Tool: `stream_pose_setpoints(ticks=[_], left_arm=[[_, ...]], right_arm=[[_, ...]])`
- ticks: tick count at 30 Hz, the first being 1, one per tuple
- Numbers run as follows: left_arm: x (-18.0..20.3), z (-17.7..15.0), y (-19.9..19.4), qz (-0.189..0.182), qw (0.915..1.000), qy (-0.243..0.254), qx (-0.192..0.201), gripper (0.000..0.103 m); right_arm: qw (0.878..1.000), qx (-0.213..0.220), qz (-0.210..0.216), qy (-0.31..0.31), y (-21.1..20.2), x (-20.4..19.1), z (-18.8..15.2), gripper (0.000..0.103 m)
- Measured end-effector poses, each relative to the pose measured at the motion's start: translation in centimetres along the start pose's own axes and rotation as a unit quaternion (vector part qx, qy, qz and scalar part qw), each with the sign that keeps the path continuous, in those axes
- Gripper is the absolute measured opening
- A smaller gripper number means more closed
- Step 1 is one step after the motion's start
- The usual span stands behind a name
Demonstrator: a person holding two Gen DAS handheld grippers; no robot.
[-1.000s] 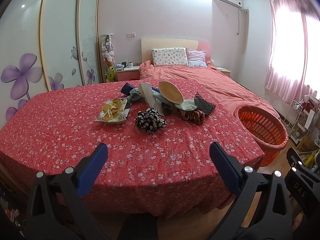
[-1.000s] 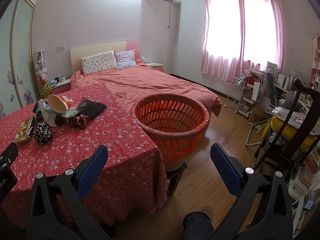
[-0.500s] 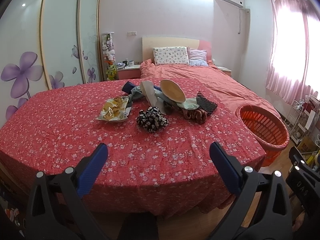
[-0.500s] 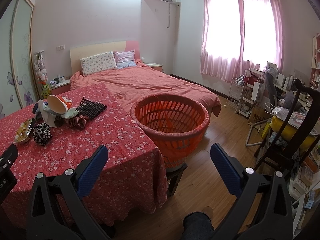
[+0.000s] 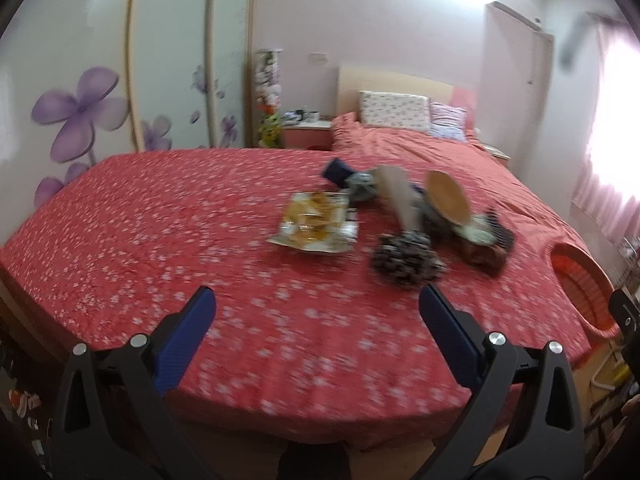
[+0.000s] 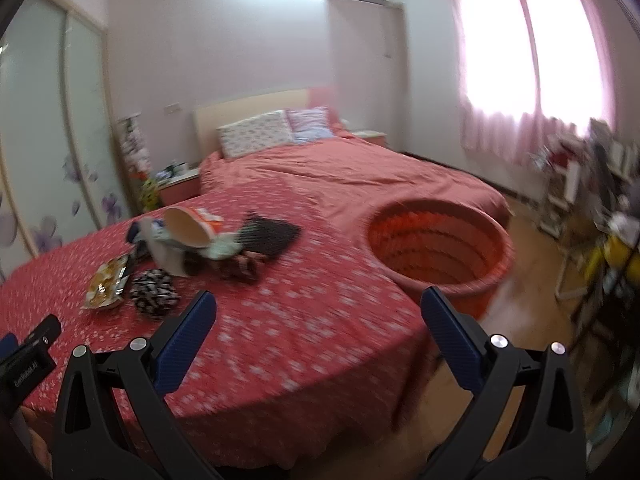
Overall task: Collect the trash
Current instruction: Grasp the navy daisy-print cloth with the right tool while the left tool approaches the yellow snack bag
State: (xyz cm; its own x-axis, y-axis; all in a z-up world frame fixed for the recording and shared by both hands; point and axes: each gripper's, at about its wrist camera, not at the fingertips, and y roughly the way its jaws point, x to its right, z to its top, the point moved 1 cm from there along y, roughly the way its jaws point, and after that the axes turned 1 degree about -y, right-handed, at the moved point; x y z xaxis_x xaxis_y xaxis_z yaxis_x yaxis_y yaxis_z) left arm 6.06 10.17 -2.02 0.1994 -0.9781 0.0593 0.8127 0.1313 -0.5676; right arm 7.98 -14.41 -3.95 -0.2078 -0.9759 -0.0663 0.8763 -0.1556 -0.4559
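A pile of trash lies mid-table on the red floral cloth: a yellow snack wrapper (image 5: 314,226) (image 6: 107,282), a black-and-white crumpled ball (image 5: 404,258) (image 6: 154,292), a round tan lid (image 5: 446,198) (image 6: 186,226), a black mesh piece (image 6: 272,234) and other scraps. An orange basket (image 6: 438,248) (image 5: 580,276) stands off the table's right side. My left gripper (image 5: 316,312) is open over the near table edge, well short of the pile. My right gripper (image 6: 318,312) is open, empty, between table and basket.
A bed with red cover and pillows (image 6: 348,168) sits behind the table. Wardrobe doors with purple flowers (image 5: 80,108) line the left wall. A nightstand (image 5: 308,136) stands by the bed. Cluttered shelves and a chair (image 6: 600,208) crowd the right, with wooden floor (image 6: 532,308) between.
Both views are now motion-blurred. Both grippers have moved forward and higher over the table; the pile and the basket look nearer. Both stay open and empty.
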Motion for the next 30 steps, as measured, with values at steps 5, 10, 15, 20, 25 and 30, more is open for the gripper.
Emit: stream_pose_setpoints(ticks=[5,10,15,20,25,30], left_arm=[[-3.7,0.9,1.6,0.031,0.9992,-0.024,0.006,0.099],[-6.6,1.1,2.8,0.061,0.9972,-0.042,0.007,0.099],[-8.8,1.0,4.1,0.068,0.9961,-0.055,-0.008,0.099],[-10.3,0.9,5.4,0.054,0.9964,-0.061,-0.025,0.099],[-10.4,1.0,6.8,0.032,0.9966,-0.064,-0.041,0.099],[-9.5,2.4,8.6,0.003,0.9968,-0.057,-0.056,0.099]], right_arm=[[0.998,-0.007,0.048,-0.047,2.1,-4.7,0.6,0.101],[0.99,-0.053,0.116,-0.062,6.2,-9.3,0.9,0.09],[0.979,-0.107,0.157,-0.071,10.3,-13.0,0.2,0.077],[0.975,-0.136,0.156,-0.086,12.6,-15.0,-0.5,0.074],[0.969,-0.157,0.136,-0.13,14.1,-16.8,-1.3,0.06],[0.967,-0.171,0.141,-0.122,14.1,-15.6,-1.6,0.02]])
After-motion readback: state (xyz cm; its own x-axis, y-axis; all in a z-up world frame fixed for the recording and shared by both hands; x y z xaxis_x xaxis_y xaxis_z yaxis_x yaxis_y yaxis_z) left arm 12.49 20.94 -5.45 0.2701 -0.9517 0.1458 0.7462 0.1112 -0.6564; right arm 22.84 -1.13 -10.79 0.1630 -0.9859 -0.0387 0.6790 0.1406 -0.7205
